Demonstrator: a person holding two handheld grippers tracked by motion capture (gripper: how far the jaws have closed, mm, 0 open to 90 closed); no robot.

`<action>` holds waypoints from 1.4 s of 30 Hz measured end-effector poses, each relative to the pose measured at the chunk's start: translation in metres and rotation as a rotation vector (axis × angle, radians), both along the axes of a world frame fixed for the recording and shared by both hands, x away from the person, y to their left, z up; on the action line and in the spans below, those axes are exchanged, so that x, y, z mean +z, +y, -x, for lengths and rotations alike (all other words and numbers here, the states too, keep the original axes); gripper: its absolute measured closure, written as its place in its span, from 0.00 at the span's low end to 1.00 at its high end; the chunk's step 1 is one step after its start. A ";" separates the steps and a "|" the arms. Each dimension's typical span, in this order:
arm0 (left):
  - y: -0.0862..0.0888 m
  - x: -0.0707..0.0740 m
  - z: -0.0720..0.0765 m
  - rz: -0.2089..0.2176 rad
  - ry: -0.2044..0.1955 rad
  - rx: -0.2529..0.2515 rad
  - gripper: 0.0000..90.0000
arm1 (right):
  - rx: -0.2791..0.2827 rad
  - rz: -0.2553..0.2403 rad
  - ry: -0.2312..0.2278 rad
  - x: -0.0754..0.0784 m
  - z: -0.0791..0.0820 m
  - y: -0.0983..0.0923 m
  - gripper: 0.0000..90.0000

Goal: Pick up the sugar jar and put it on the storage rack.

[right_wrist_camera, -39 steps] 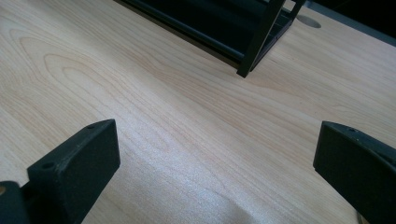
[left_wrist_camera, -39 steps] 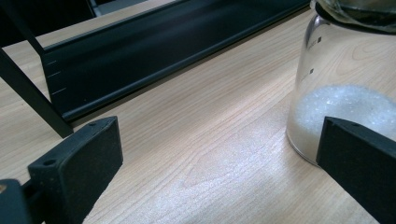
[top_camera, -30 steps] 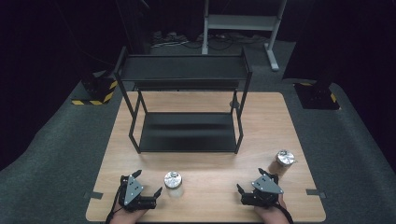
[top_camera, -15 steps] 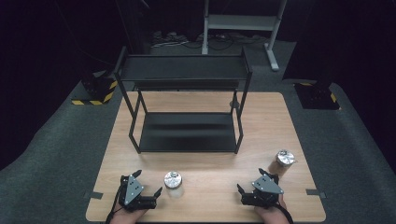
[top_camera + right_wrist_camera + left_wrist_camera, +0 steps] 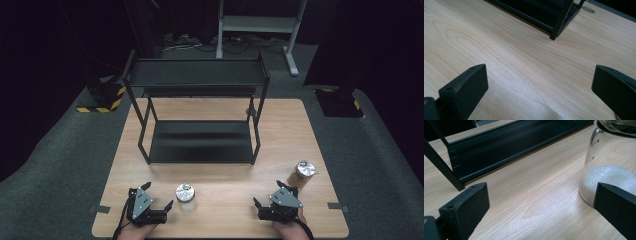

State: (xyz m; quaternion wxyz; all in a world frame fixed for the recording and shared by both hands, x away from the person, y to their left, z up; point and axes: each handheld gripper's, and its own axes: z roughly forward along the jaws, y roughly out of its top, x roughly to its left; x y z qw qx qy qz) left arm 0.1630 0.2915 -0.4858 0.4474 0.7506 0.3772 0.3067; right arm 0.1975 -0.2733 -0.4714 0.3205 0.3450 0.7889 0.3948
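Holding both tools low at the near edge of the table point(image 5: 220, 107), I have nothing gripped in either one. My left gripper point(image 5: 152, 202) sits at the near left, its jaws spread wide with bare wood between them. In the left gripper view point(image 5: 536, 207) one jaw stands at the lower left and the other at the lower right, well apart. Just beside that right jaw is a clear jar point(image 5: 611, 170) holding a white, sparkly powder in its lower part; the jaw overlaps its base in that view, and I cannot tell if they touch. From above, the same jar point(image 5: 185, 192) shows its shiny lid, standing just right of my left gripper.

My right gripper point(image 5: 267, 197) rests at the near right, jaws likewise wide apart, and the right gripper view point(image 5: 539, 92) shows plain wood grain between them. A second jar point(image 5: 301, 173), with a shiny lid and brownish contents, stands upright near the right edge, just beyond and to the right of that gripper.

A black two-tier rack point(image 5: 200, 145) stands mid-table, beyond both jars. Its lower shelf point(image 5: 511, 147) runs across the top of the left gripper view, and one leg point(image 5: 561, 20) shows in the right gripper view.
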 end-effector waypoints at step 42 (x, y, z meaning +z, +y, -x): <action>0.006 0.030 0.024 0.089 -0.109 -0.042 0.01 | 0.012 -0.003 0.008 0.001 -0.002 -0.002 0.00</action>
